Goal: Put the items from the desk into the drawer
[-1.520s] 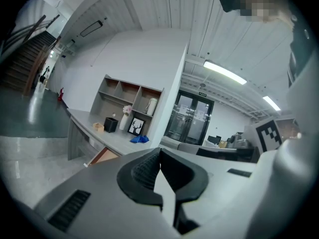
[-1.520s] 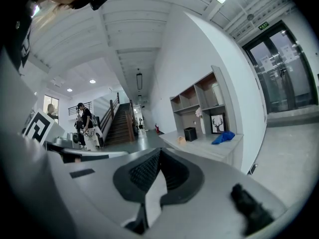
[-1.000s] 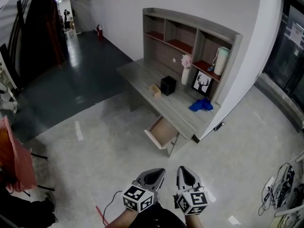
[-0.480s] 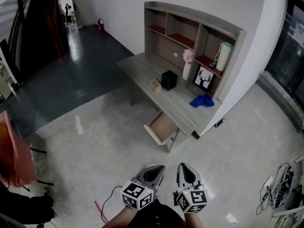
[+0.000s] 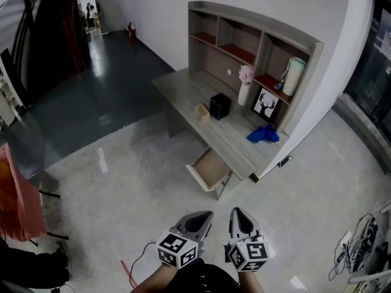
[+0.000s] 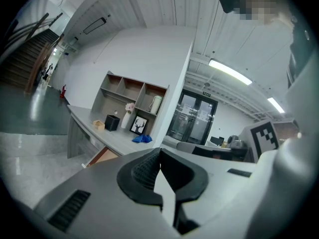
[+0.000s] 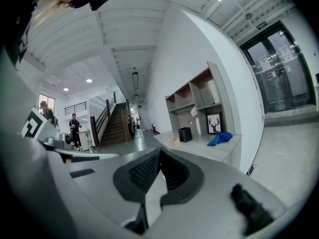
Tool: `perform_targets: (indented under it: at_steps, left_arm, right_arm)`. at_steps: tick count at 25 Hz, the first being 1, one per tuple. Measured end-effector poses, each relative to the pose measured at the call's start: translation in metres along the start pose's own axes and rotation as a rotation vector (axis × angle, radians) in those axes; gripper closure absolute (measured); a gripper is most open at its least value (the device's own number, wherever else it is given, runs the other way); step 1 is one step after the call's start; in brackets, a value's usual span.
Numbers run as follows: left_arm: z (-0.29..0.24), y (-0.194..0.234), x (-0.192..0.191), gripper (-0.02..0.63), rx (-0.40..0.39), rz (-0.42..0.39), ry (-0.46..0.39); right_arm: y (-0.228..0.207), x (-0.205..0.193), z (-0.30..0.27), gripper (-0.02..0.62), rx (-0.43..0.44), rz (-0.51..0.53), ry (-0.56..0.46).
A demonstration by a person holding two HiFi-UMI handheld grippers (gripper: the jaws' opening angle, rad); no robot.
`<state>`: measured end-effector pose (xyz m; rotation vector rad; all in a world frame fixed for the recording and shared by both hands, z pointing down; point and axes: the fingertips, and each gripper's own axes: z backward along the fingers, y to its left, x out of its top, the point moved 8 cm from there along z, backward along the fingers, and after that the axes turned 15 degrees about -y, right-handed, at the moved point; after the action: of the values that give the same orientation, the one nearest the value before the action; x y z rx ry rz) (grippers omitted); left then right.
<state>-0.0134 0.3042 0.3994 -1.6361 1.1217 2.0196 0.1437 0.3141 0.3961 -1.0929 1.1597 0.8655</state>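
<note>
A grey desk [image 5: 192,96] with a shelf unit stands well ahead across the floor. On it sit a black box [image 5: 219,106], a small wooden box [image 5: 201,112] and a blue cloth [image 5: 263,134]. Its drawer [image 5: 211,171] hangs open below the front edge, and nothing shows inside. Both grippers are held low at the bottom of the head view, far from the desk. My left gripper [image 5: 197,224] is shut with nothing in it, and my right gripper [image 5: 241,223] beside it is also shut and empty. The right gripper view shows the blue cloth [image 7: 220,138] and black box [image 7: 185,134] in the distance.
A vase of flowers [image 5: 245,87], a deer picture [image 5: 267,105] and a pale jug [image 5: 294,76] stand by the shelves. An orange-red cloth [image 5: 18,200] hangs at the left. Cables [image 5: 360,249] lie at the lower right. A white pillar [image 5: 330,72] backs the desk.
The desk has shifted slightly right and down in the head view as the person moves closer. Both grippers stay shut and side by side.
</note>
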Motion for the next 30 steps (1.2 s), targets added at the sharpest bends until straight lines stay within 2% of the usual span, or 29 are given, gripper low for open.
perform_targets:
  at_steps: [8,23,30]
  left_arm:
    - [-0.037,0.031,0.012,0.595,0.001,-0.013,0.006]
    - [-0.123,0.107,0.043,0.595,-0.016,0.003,0.015]
    - [-0.165,0.143,0.054,0.595,-0.036,0.008,0.020]
  right_arm:
    - [-0.012,0.007,-0.052,0.584,0.014,-0.032,-0.015]
    - [-0.041,0.009,-0.168,0.584,0.011,-0.025,0.026]
    - [-0.063,0.009,-0.216,0.584,-0.026,-0.022,0.016]
